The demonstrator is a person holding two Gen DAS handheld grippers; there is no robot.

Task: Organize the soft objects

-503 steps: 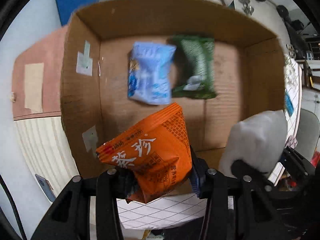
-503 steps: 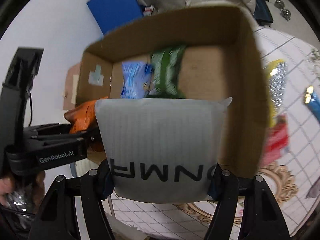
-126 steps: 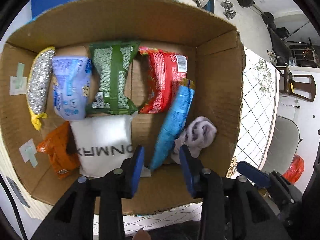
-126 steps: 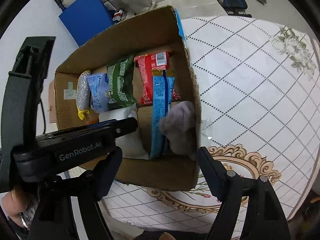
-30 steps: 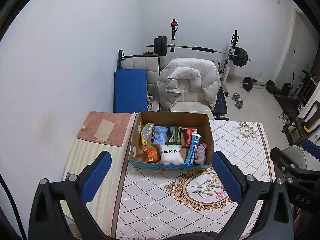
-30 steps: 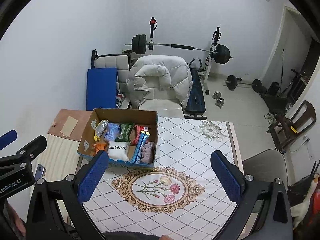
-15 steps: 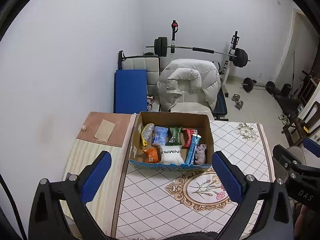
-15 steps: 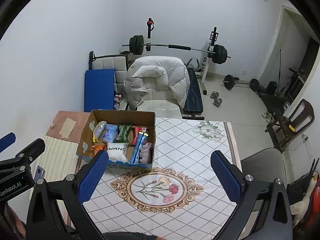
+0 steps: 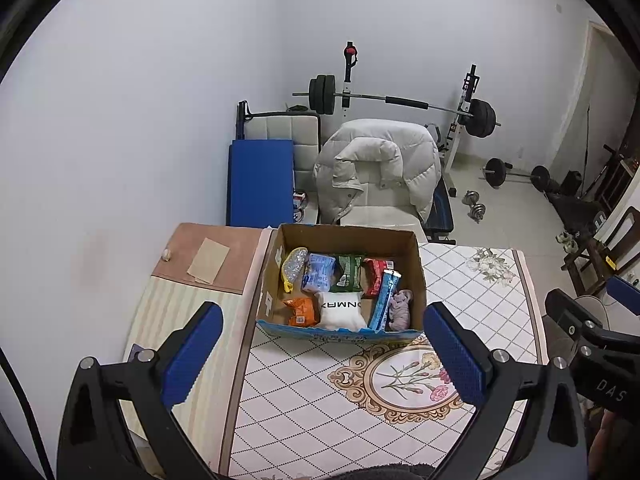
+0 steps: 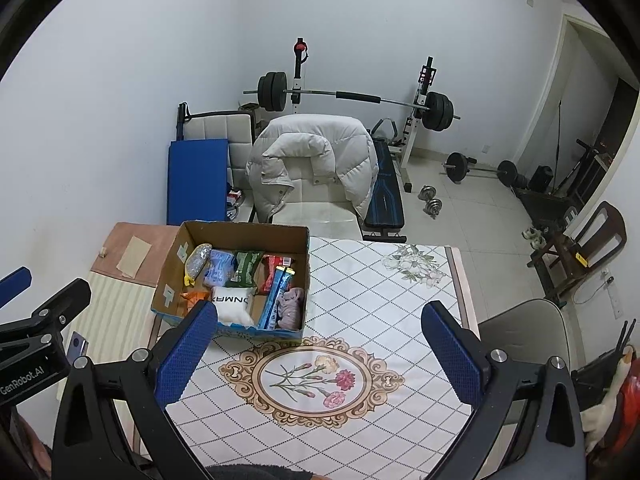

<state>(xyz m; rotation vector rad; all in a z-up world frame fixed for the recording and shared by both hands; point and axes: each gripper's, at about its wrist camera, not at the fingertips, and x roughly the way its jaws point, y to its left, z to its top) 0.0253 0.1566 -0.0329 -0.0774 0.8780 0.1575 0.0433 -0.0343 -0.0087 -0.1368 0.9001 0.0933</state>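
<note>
A cardboard box (image 9: 416, 264) stands at the far left of the tablecloth (image 9: 320, 392), also in the right wrist view (image 10: 172, 272). Inside lie a white pillow pack (image 9: 342, 309), an orange bag (image 9: 301, 311), a silver-yellow bag (image 9: 294, 265), a light blue bag (image 9: 319, 277), a green bag (image 9: 349, 278), a red bag (image 9: 374, 281), a blue tube pack (image 9: 383, 300) and a purple cloth (image 9: 401, 308). My left gripper (image 9: 320, 354) is open and empty, high above the table. My right gripper (image 10: 316, 354) is open and empty, equally high.
A chair with a white puffer jacket (image 9: 376, 168) stands behind the table. A blue mat (image 9: 260, 182) leans on the wall. A barbell rack (image 9: 400, 100) and dumbbells (image 9: 474, 202) are on the floor. A grey chair (image 10: 524, 332) sits at the right.
Both grippers stay raised and open; the views have barely shifted over the last second. Earlier I held the orange bag and the white pack; both now lie in the box.
</note>
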